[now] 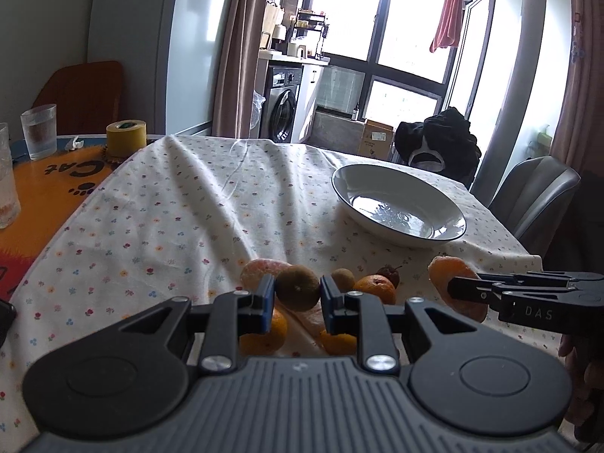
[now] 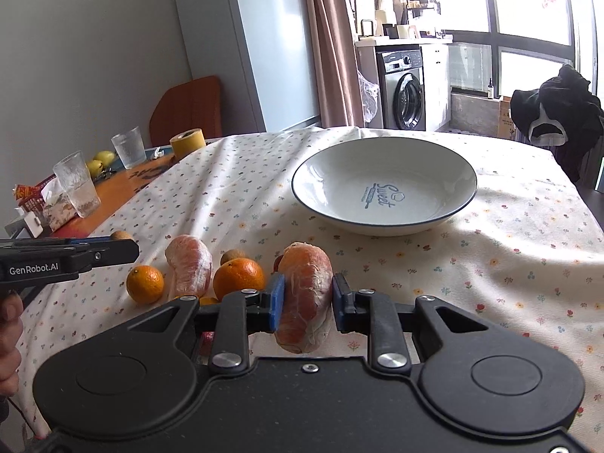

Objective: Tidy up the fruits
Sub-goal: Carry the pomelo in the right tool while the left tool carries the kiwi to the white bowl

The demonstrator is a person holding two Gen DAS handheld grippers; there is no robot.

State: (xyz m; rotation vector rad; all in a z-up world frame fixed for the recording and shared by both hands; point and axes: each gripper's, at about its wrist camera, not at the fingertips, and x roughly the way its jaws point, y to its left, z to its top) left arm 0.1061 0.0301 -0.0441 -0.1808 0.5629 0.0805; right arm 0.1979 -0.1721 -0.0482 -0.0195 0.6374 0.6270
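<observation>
In the left wrist view my left gripper [image 1: 297, 302] is shut on a brown kiwi [image 1: 297, 288], held just above a cluster of fruit on the flowered tablecloth. The right wrist view shows my right gripper [image 2: 307, 302] shut on a peeled pink citrus segment [image 2: 306, 294]. Beyond it sits a white bowl-like plate [image 2: 339, 185] with a dark rim, holding nothing. On the cloth lie two oranges [image 2: 145, 285] [image 2: 238, 277], another peeled segment [image 2: 188, 264] and a small brown fruit [image 2: 232, 255]. The left gripper [image 2: 130, 250] enters that view at far left. The right gripper [image 1: 455, 290] and its segment [image 1: 447, 270] show right of the plate [image 1: 377, 173].
Left of the cloth is an orange mat [image 2: 124, 188] with two ribbed glasses [image 2: 77, 185] [image 2: 129, 147], a yellow tape roll [image 2: 187, 142] and lemons [image 2: 102, 158]. A grey chair [image 1: 536, 196] stands at the table's right side. A hand [image 2: 9, 339] holds the left gripper.
</observation>
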